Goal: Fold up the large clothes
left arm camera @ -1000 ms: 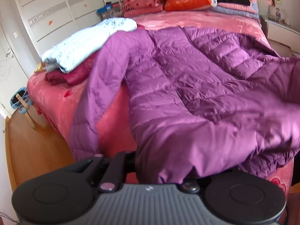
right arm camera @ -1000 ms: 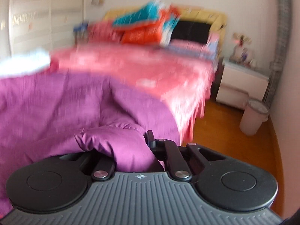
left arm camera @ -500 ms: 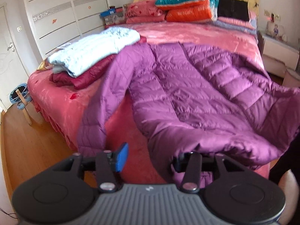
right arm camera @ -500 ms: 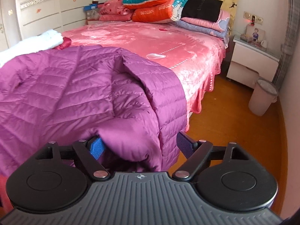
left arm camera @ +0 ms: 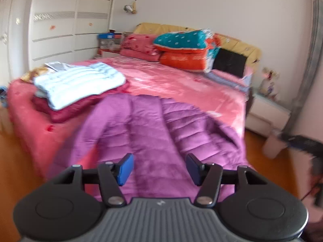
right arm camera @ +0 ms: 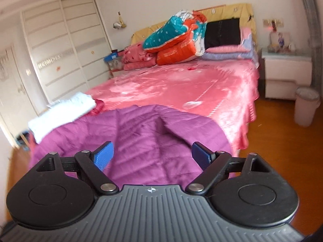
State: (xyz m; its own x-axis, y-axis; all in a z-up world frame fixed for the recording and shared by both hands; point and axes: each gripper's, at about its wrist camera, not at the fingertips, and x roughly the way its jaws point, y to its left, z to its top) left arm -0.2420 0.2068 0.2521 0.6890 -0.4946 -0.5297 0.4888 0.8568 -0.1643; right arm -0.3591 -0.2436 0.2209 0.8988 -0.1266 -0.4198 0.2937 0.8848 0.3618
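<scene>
With both the left gripper [left arm camera: 159, 168] and right gripper [right arm camera: 153, 157] spread wide and empty, the slippery purple quilted down jacket [left arm camera: 161, 129] could easily get dragged off the pink satin-covered bed [left arm camera: 181, 82] edge.

The left gripper [left arm camera: 159, 168] hovers with blue pads wide apart above a purple quilted down jacket [left arm camera: 153, 129]. The jacket lies at the foot edge of the pink-covered bed [left arm camera: 181, 82].

Your way over the mid-bed [right arm camera: 177, 84] is open; folded stack [left arm camera: 78, 82] blocks left, pillows [right arm camera: 175, 40] far end.
</scene>
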